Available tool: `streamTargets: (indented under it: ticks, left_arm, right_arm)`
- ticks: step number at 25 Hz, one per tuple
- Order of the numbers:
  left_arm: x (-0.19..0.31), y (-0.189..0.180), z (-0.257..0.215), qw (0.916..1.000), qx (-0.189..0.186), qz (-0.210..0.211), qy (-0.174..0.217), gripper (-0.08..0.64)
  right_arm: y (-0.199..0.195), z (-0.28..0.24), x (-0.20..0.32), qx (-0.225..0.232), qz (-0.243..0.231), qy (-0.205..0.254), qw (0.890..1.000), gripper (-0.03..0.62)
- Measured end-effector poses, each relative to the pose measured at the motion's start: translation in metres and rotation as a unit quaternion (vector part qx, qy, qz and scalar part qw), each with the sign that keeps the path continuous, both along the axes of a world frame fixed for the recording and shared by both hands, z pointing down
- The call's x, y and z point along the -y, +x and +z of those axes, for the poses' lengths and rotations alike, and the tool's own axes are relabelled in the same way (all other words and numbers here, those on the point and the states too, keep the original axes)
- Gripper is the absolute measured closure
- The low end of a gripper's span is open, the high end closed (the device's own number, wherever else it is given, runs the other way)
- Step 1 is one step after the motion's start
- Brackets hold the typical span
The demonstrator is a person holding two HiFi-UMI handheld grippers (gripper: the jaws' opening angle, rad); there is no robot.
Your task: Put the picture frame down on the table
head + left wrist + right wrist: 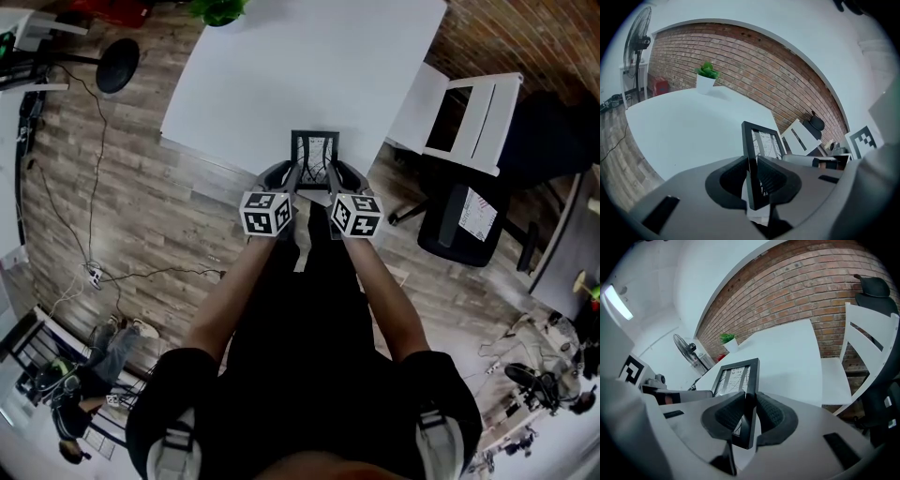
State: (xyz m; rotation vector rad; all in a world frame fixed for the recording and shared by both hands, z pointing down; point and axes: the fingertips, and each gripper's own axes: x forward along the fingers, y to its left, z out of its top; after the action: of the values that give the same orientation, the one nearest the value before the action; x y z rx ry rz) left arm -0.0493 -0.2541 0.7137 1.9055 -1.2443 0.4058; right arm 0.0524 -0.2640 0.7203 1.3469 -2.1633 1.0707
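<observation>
A small black picture frame [315, 155] with a line drawing inside is held up in the air at the near edge of the white table [309, 66]. My left gripper [289, 178] is shut on the frame's left side bar [749, 159]. My right gripper [336, 178] is shut on its right side bar [751, 394]. The frame [761, 143] stands roughly upright between the two grippers, above the table's near edge. In the right gripper view the picture frame [736, 378] shows its glass face, with the left gripper behind it.
A green plant in a white pot [706, 78] stands at the table's far edge. A white chair [469, 112] and a black office chair [469, 220] stand to the right. A standing fan [640, 44] and a brick wall [801, 291] lie beyond the table.
</observation>
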Motion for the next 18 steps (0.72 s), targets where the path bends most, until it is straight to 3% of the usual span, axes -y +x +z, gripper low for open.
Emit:
streamTargets:
  ticks: [18]
  left_arm:
    - [0.008,0.008,0.035,0.9995,0.006,0.003,-0.032,0.477]
  right_arm:
    - [0.007,0.035,0.009,-0.020,-0.013,-0.037,0.999,0.520]
